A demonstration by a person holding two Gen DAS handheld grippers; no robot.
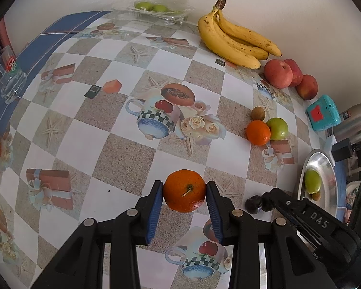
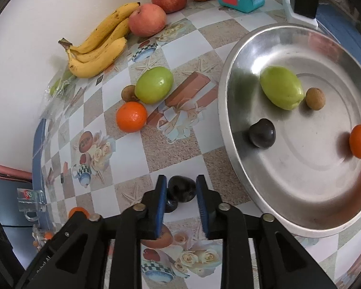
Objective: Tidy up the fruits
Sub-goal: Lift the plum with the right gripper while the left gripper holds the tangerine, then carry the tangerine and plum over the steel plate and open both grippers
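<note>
Orange [image 1: 184, 191] clamped in left fingers [image 1: 156, 207] | dark fruit [image 2: 181, 189] between right fingers [image 2: 161, 200], contact unclear | "DAS" on right gripper [image 1: 264, 201]

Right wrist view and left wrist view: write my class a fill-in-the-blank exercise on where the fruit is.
1. The left tool is closed on a whole ____.
2. The metal plate holds one green fruit, one brown fruit, one orange and one ____ fruit.
3. The bananas lie against the ____.
4. Between the right tool's fingers sits a dark fruit on the ____.

Missing words: orange; dark; wall; table
</note>
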